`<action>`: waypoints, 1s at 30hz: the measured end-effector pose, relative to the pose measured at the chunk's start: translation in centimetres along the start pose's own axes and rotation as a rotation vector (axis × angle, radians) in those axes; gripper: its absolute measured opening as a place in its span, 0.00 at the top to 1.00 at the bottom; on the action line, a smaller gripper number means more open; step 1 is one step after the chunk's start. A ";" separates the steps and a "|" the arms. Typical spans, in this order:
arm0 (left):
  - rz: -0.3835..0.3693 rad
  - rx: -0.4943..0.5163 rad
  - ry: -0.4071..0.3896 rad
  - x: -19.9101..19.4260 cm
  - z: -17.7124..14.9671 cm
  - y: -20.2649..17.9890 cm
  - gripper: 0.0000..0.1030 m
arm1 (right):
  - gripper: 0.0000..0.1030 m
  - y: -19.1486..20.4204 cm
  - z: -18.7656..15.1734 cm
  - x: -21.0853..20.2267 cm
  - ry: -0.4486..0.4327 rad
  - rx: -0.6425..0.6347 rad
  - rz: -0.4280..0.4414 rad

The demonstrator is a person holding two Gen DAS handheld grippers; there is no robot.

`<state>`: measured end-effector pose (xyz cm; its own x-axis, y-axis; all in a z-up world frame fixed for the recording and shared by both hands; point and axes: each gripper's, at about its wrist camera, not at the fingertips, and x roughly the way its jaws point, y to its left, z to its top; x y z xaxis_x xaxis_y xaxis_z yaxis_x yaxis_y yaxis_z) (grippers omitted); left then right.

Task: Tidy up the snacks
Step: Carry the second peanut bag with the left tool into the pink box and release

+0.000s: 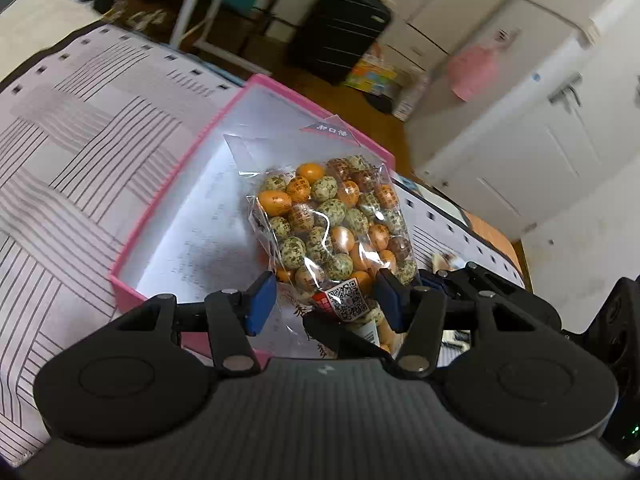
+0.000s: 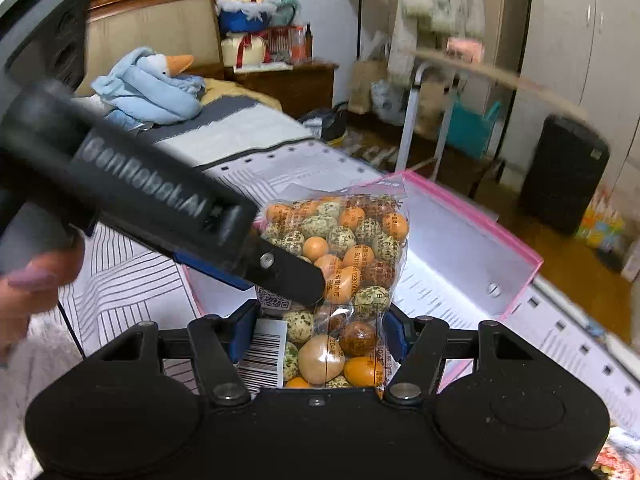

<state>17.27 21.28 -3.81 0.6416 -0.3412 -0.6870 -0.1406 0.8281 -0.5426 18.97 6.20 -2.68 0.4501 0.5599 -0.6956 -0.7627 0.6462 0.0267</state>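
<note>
A clear bag of orange, brown and speckled coated nuts (image 1: 332, 220) is held up over an open pink box (image 1: 160, 216) on the striped bedspread. My left gripper (image 1: 326, 304) has its blue pads wide apart on either side of the bag's lower end; one black finger of the right gripper crosses beneath it. In the right wrist view the bag (image 2: 348, 264) fills the space between the blue pads of my right gripper (image 2: 320, 332), which press on its sides. The left gripper's body (image 2: 132, 196) crosses in front, its fingertip against the bag. The pink box (image 2: 516, 248) lies behind.
The box sits on a bed with a striped cover (image 1: 80, 140). A black suitcase (image 1: 340, 32), a white table frame (image 2: 420, 120) and white cabinets (image 1: 540, 120) stand on the wooden floor beyond. A blue plush goose (image 2: 152, 84) lies at the headboard.
</note>
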 end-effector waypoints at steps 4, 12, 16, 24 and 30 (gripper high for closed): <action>0.027 0.002 -0.007 0.9 0.3 0.9 0.49 | 0.33 0.0 0.1 1.5 0.018 -0.042 0.034; 0.114 0.043 -0.011 2.4 -0.2 0.7 0.49 | 0.22 -0.1 -0.5 3.6 0.051 -0.064 -0.006; 0.171 0.062 -0.026 2.7 -0.5 0.6 0.49 | 0.22 1.3 -1.4 1.7 0.014 -0.140 -0.105; 0.129 0.102 -0.099 -0.8 -1.3 -0.8 0.48 | 0.21 -0.3 -4.1 -7.6 -0.052 -0.013 -0.209; 0.054 0.198 -0.086 -1.9 -3.1 -4.0 0.50 | 0.21 -2.9 -6.7 -13.4 -0.065 0.183 -0.253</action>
<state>14.26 17.21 -1.81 0.7003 -0.2619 -0.6641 -0.0308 0.9183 -0.3946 12.07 -6.69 1.76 0.6481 0.3973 -0.6497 -0.5289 0.8486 -0.0087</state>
